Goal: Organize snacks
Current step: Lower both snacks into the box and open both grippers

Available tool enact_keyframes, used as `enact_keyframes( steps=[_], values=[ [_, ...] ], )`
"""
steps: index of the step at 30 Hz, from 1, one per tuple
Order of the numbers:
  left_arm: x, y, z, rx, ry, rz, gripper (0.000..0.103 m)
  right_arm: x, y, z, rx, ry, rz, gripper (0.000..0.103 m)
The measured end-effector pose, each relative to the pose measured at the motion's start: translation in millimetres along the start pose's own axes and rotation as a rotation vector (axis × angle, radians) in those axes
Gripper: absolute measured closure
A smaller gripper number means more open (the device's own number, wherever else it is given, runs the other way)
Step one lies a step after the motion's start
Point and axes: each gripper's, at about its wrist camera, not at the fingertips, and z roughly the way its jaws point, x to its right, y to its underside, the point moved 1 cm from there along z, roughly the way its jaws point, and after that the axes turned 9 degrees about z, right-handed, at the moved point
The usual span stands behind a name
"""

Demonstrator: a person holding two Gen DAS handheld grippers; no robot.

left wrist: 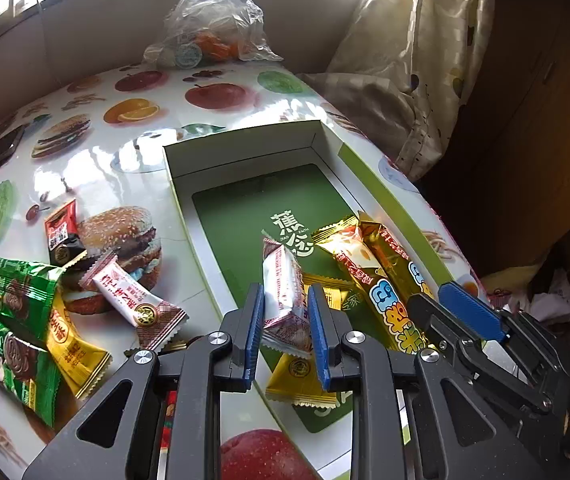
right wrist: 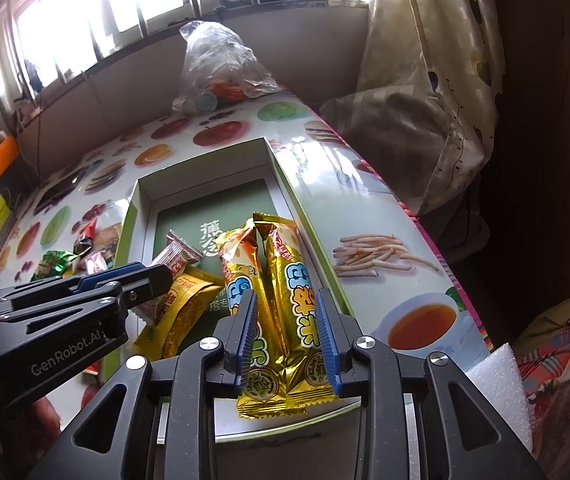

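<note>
An open white-and-green box (left wrist: 245,140) lies on the fruit-print table. My left gripper (left wrist: 285,320) is over the box's near end, shut on a white-and-pink snack packet (left wrist: 285,292) that stands tilted between its blue pads. A yellow packet (left wrist: 301,380) lies in the box beneath it. Two long golden snack bars (right wrist: 281,280) lie side by side along the box's right wall (right wrist: 309,232). My right gripper (right wrist: 285,320) straddles them with its jaws open, the pads just off the wrappers. The left gripper (right wrist: 161,276) shows at left there, the right gripper (left wrist: 441,296) at right in the left wrist view.
Loose snacks lie on the table left of the box: green packets (left wrist: 17,300), a yellow one (left wrist: 73,344), a white one (left wrist: 133,292) and a red-black one (left wrist: 61,232). A clear plastic bag (left wrist: 213,20) stands at the far edge. A curtain (right wrist: 425,80) hangs at right.
</note>
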Motion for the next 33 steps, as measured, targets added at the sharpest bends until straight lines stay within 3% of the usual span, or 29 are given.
enact_keyframes(
  steps=[2, 4, 17, 26, 33],
  values=[
    [0, 0, -2, 0.008, 0.004, -0.001, 0.064, 0, 0, -2, 0.004, -0.001, 0.002, 0.072],
    [1, 0, -6, 0.016, 0.015, -0.003, 0.059, -1, 0, -5, 0.007, -0.004, 0.003, 0.072],
    [-1, 5, -27, 0.048, -0.01, -0.014, 0.058, -5, 0, -20, 0.03, -0.012, -0.004, 0.069],
    [-21, 15, -58, 0.109, -0.071, -0.036, 0.058, -20, 0, -31, 0.054, -0.034, -0.023, 0.064],
    [-41, 27, -71, 0.111, -0.102, -0.068, 0.057, -39, 2, -36, 0.062, -0.068, -0.048, 0.062]
  ],
)
